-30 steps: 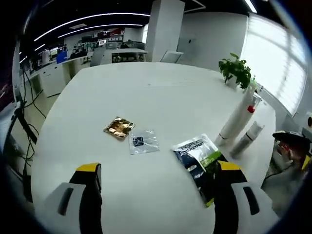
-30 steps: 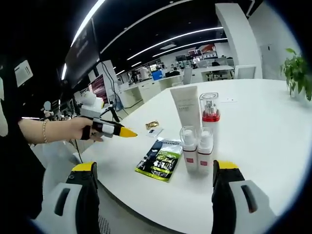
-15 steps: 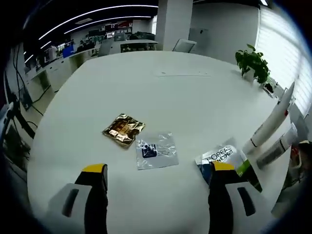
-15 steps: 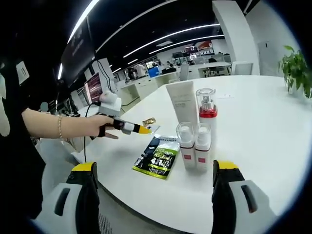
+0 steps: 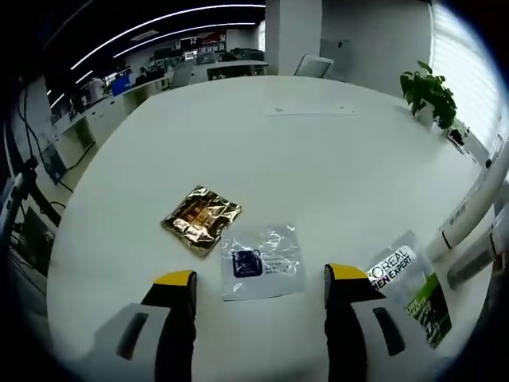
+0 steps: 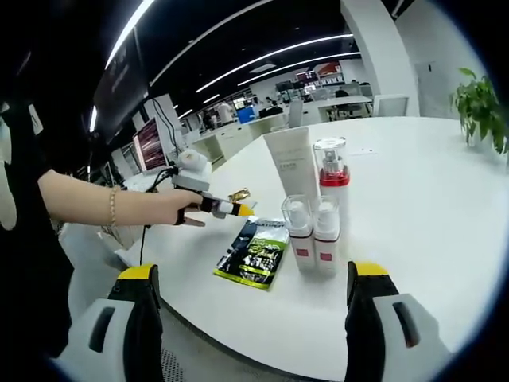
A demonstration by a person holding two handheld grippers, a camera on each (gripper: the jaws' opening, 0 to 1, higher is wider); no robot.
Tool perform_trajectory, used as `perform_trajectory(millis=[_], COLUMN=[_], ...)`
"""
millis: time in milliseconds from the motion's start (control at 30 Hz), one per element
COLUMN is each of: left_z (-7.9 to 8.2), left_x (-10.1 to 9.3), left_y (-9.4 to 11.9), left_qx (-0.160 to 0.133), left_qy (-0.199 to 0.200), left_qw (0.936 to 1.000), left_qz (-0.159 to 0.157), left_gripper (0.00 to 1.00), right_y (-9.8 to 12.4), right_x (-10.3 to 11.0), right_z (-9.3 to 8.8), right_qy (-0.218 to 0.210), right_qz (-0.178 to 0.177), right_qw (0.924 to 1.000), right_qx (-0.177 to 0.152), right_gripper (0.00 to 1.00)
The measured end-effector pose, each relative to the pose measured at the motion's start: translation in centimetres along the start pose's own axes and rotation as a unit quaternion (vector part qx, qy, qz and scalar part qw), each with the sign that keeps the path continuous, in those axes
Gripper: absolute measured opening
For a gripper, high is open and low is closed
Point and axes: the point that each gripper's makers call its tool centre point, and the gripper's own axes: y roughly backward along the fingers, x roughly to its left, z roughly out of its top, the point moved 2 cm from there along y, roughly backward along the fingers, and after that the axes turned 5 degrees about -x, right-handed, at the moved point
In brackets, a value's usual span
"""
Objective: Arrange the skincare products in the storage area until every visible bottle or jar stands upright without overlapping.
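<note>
On white table, left gripper hung jaws apart, empty, just over clear sachet, w/ gold sachet beside it. Right gripper was also spread, empty, near table edge. Tube, pump bottle and 2 small bottles stood upright, close together; green packet lay flat. Sachets prob light, floppy, slick film; judged best to pinch an edge/corner. Bottles rigid, tippy, so grab mid-body.

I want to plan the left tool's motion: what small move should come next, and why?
Probably lower the open left tool onto the clear plastic sachet lying flat between its jaws; the gold foil sachet lies beside it.
</note>
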Motion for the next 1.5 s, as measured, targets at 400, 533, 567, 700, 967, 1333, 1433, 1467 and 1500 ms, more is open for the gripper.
perform_trajectory(millis=[400,533,567,700,967,1333,1433,1467,1500], left_z=[0.8,0.9,0.9,0.8,2.7,5.2,5.3,5.4,5.5], left_x=[-0.4,-0.1,-0.1,-0.4,-0.9,-2.2,-2.4,-2.6,-2.8], left_y=[-0.3,-0.2,-0.1,0.3,5.0,12.6,13.9,14.6,15.1], left_qx=[-0.021,-0.023,-0.023,-0.022,-0.075,-0.167,-0.184,-0.188,-0.195], left_qy=[-0.020,-0.020,-0.020,-0.022,0.004,0.025,0.010,0.002,-0.016], left_qw=[0.9996,0.9995,0.9995,0.9995,0.9967,0.9825,0.9789,0.9779,0.9762], left_qz=[0.000,0.001,0.001,-0.007,-0.031,-0.078,-0.089,-0.091,-0.094], left_gripper=[0.37,0.37,0.37,0.36,0.36,0.36,0.36,0.36,0.36], right_y=[0.0,0.1,0.1,-0.2,-0.4,-2.4,-2.9,-3.0,-3.1], right_x=[-0.3,-0.6,-0.6,-0.1,0.7,4.9,6.2,6.4,6.6], right_z=[-0.2,0.0,0.0,-0.1,0.2,2.0,3.2,3.5,4.0], right_qy=[-0.004,-0.013,-0.014,-0.006,0.003,-0.024,-0.037,-0.038,-0.038], right_qz=[-0.007,-0.015,-0.014,-0.005,0.011,0.078,0.102,0.106,0.113], right_qw=[0.9999,0.9998,0.9998,1.0000,0.9999,0.9961,0.9931,0.9925,0.9915], right_qx=[0.006,-0.003,-0.003,0.005,0.005,-0.031,-0.043,-0.047,-0.050], right_gripper=[0.97,0.97,0.97,0.97,0.97,0.82,0.79,0.77,0.75])
